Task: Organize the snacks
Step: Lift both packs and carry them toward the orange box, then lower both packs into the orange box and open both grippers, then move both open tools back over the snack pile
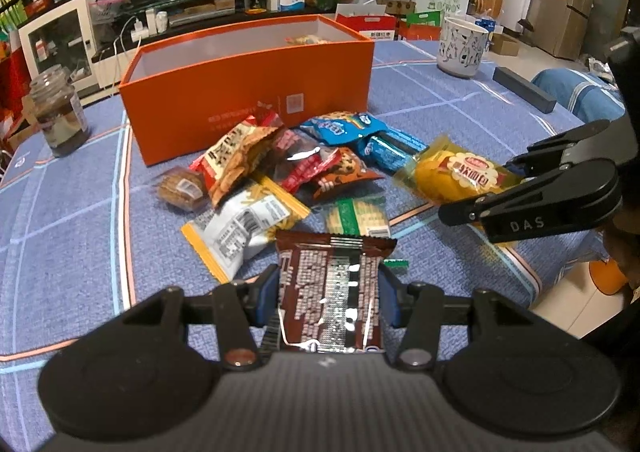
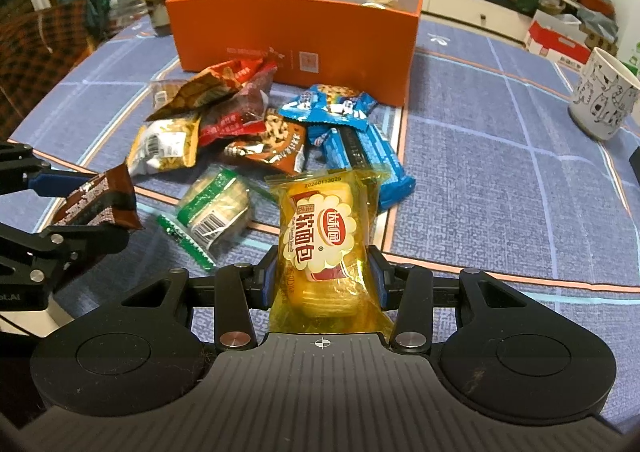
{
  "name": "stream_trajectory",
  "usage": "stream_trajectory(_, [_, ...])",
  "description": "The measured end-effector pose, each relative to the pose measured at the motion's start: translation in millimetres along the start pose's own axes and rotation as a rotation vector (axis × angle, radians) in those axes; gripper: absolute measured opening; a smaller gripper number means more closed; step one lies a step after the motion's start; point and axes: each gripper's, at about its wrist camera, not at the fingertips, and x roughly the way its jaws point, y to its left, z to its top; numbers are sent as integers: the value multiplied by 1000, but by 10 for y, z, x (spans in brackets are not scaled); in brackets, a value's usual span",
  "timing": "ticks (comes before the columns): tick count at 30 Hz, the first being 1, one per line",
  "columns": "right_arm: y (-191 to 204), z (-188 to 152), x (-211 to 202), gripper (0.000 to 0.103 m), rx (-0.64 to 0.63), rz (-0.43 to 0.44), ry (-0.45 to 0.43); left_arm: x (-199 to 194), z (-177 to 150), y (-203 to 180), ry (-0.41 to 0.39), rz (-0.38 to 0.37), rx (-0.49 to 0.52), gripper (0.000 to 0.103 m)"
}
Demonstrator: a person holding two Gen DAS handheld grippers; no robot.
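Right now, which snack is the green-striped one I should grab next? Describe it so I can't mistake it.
Start at the orange box on the blue tablecloth; the snack pile lies in front of it. At the pile's near edge, left of the yellow bread pack in the right fingers, lies a clear packet. It alone has green stripes, pale biscuits inside and a barcode facing up.

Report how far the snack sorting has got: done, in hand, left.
Done: barely begun; one or two snacks show at the far end of the orange box. In hand: the left tongs are shut on a brown packet, the right tongs on a yellow bread pack. Left: the pile on the table, including two blue packets, a green one and several red and orange ones.
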Motion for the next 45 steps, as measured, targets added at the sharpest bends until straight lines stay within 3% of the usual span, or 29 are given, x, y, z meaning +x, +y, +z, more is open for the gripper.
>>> stream_trajectory(4, [7,16,-40,29,2,14,-1,-76,30,1,-11,-16,-23,52])
stream_trajectory(10, [-26,126,-463,29,27,115,-85,-384,301,104,-115,-67,-85,52])
stream_trajectory(14, [-171,580,-567,29,49,123,-172,-400,759,316,-178,-14,-97,52])
stream_trajectory(21, [-318,1733,-140,29,67,68,-239,34,1777,867,-236,130,-150,53])
stream_trajectory(22, [-345,1880,-48,30,80,72,-240,130,1896,971,-243,139,-171,59])
stream_trajectory(23, [-370,2043,66,32,97,81,-241,222,1992,1086,-253,149,-200,81])
stream_trajectory(25, [-415,2222,239,42,133,84,-218,285,2043,1208,-258,177,-245,88])
stream_trajectory(28, [-434,2111,164,46,135,110,-230,110,1831,1213,-304,155,-246,95])
stream_trajectory(30, [-460,1849,13,65,105,114,-264,-31,1569,1170,-322,167,-229,98])
stream_trajectory(33, [-450,1259,-192,68,51,98,-304,-178,1081,1074,-304,158,-233,98])
stream_trajectory(38, [-481,430,-242,68,8,56,-279,-197,427,884,-255,101,-203,99])
stream_trajectory(42, [-458,299,21,68,-125,25,-275,-6,215,829,-203,58,-36,99])
stream_trajectory(45, [-528,344,282,65,-93,75,-210,181,114,848,-140,0,27,99])
